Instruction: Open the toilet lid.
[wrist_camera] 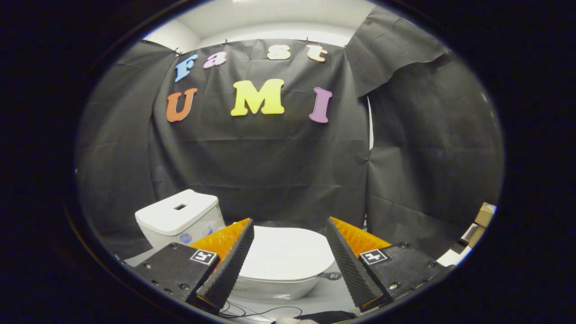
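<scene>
A small white toilet stands on the floor ahead of me. Its lid (288, 252) lies flat and closed over the bowl (274, 287), and a small grey tab (332, 275) sticks out at the lid's right rim. The white tank (177, 218) rises behind and to the left of the lid. My gripper (290, 229) is open, its orange-and-black fingers (229, 261) spread wide to either side of the lid, hovering above and short of it. Nothing is held between them.
Black cloth walls close in behind the toilet and on both sides. Thin black cables (265, 311) lie on the pale floor in front of the bowl. Cardboard boxes (483, 216) sit at the far right past the cloth.
</scene>
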